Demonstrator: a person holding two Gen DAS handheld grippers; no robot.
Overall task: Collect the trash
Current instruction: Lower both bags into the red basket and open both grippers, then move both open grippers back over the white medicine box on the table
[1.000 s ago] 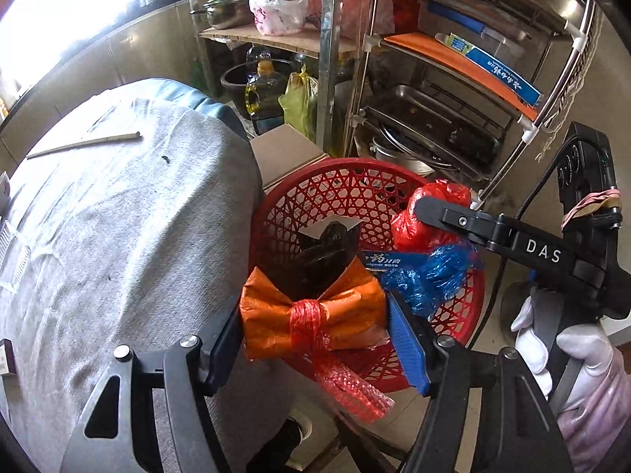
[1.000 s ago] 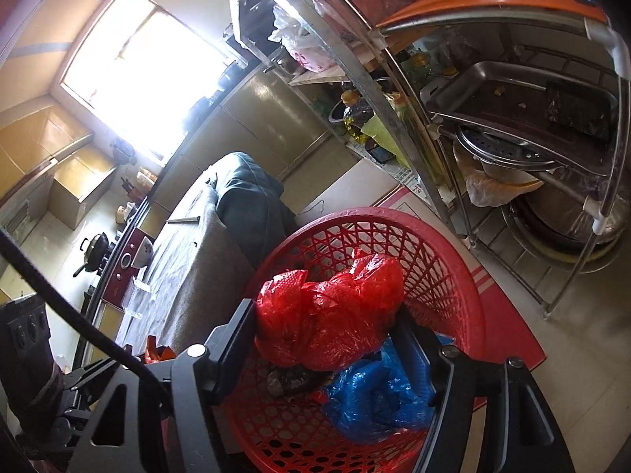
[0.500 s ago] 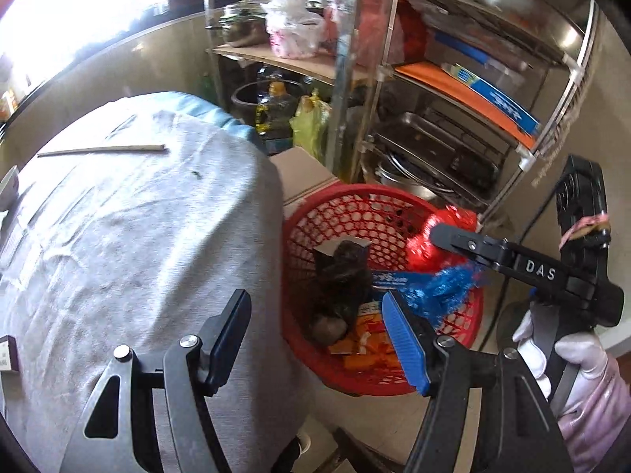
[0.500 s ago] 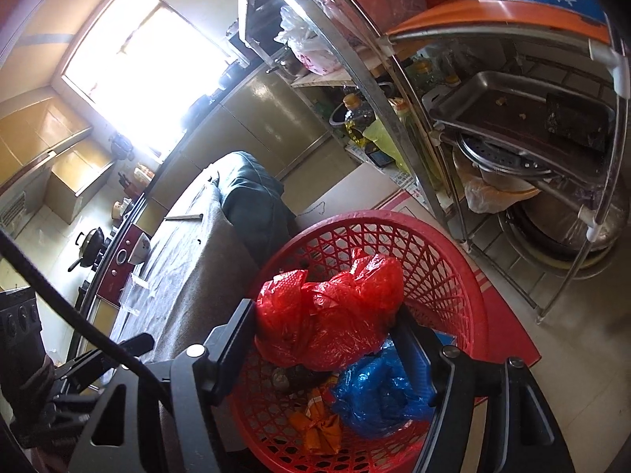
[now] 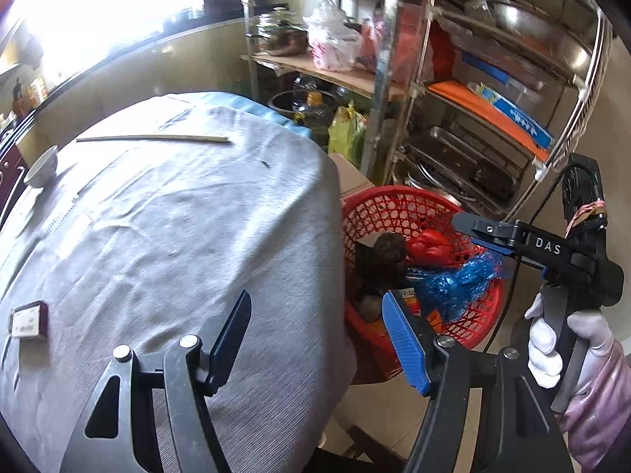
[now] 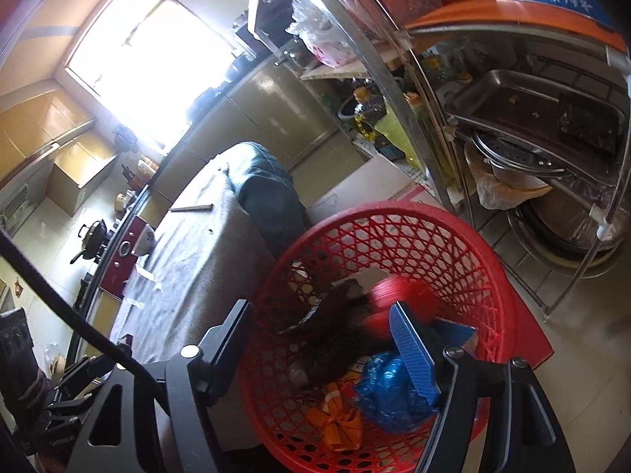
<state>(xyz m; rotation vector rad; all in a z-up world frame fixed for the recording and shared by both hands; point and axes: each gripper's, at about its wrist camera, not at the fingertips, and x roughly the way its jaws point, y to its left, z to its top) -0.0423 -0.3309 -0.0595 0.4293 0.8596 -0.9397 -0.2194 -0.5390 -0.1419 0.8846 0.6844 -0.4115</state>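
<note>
Left wrist view: the round red plastic lattice basket [image 5: 418, 213] stands on the floor, tight against the hanging edge of the grey cloth-covered table [image 5: 177, 236]. Inside it lie a crumpled red plastic bag [image 5: 432, 244], a crinkled blue plastic bag [image 5: 457, 283], a dark brownish lump of trash [image 5: 384, 254] and a scrap of orange wrapper [image 5: 435, 317] low by the near wall. On the tabletop are a long pale stick [image 5: 154, 138], a small white bowl [image 5: 41, 165] near the far left edge and a small dark-framed card [image 5: 27, 324] at the near left. A steel wire shelving rack [image 5: 418, 90] crowds the far side of the basket, leaving bare floor only on its right. The left gripper [image 5: 315, 335] hangs over the table's corner with its fingers spread wide and nothing between them. The right gripper [image 5: 477, 232] reaches in from the right above the basket's far rim, gripped by a white-gloved hand [image 5: 560, 339]; from this side angle its opening cannot be judged.

Right wrist view: the camera looks down into the red basket [image 6: 434, 228]. The red bag [image 6: 398, 295] is motion-blurred, lying beside the dark lump [image 6: 339, 323]; the blue bag [image 6: 390, 390] and the orange wrapper [image 6: 335, 421] sit on the bottom. The rack's legs [image 6: 572, 276] stand just right of the rim, the table [image 6: 189, 276] just left. The right gripper [image 6: 319, 339] hovers over the basket, fingers wide apart and holding nothing, the blue-padded fingertip [image 6: 412, 351] over the blue bag.
</note>
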